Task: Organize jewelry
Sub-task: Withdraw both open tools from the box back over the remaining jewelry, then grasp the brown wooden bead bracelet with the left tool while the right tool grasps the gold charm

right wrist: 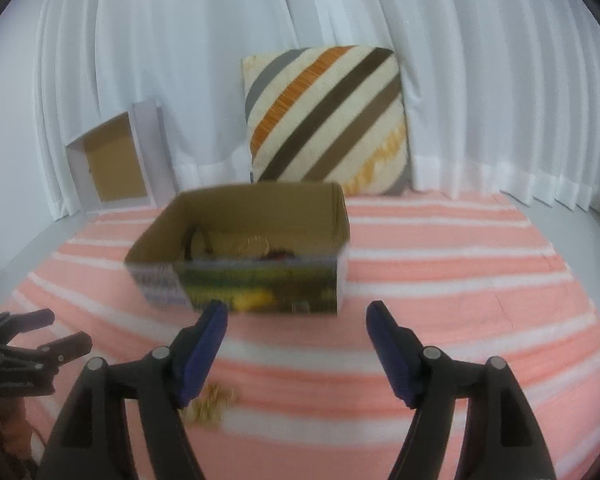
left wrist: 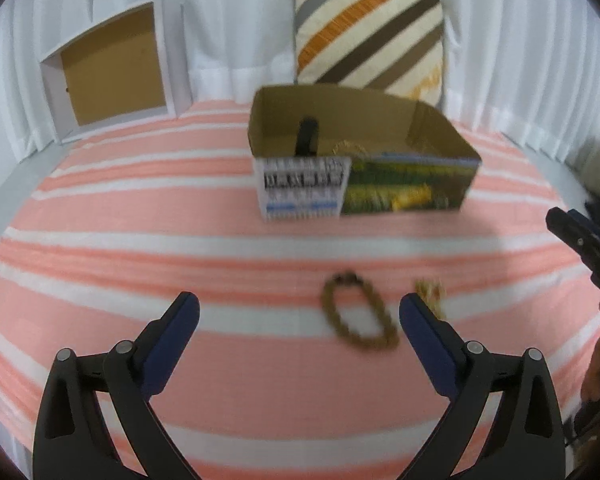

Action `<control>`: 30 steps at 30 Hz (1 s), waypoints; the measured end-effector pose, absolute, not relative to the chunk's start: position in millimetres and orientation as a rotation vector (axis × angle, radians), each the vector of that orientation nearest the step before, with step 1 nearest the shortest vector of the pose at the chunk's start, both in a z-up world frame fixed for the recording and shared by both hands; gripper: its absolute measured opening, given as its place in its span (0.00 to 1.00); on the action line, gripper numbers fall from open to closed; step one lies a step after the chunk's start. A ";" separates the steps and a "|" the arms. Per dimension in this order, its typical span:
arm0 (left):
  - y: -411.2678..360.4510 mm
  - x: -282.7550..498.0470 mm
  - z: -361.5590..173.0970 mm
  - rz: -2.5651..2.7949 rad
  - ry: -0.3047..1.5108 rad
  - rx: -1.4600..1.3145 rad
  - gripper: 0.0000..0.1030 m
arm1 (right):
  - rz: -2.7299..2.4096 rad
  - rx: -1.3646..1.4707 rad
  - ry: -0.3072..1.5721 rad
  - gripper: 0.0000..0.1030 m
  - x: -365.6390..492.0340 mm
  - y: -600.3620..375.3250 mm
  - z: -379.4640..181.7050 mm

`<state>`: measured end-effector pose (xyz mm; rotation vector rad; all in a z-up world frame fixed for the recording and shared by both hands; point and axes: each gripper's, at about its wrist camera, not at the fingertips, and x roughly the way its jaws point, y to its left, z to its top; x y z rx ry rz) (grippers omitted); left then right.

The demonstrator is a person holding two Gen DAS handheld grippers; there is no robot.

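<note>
An open cardboard box with a printed front stands on the pink striped cloth; it holds a dark strap and a gold piece. It also shows in the right wrist view. A gold chain bracelet lies on the cloth between my left fingers, nearer the right one. A small gold piece lies just beyond the right fingertip; it also shows in the right wrist view. My left gripper is open and empty. My right gripper is open and empty, just before the box.
A striped cushion leans on the white curtain behind the box. A white shallow box leans at the back left. The pink striped cloth covers the surface. The right gripper's tip shows at the right edge.
</note>
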<state>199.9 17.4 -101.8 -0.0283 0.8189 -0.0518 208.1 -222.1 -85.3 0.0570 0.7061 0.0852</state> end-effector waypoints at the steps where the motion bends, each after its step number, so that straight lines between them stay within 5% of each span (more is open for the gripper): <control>1: 16.3 195.4 -104.9 -0.064 0.828 -0.027 0.97 | 0.081 0.061 0.708 0.71 201.9 -222.9 -87.0; 30: 19.7 188.5 -147.0 -0.143 0.905 -0.148 0.98 | 0.122 0.052 0.842 0.71 161.3 -203.0 -140.9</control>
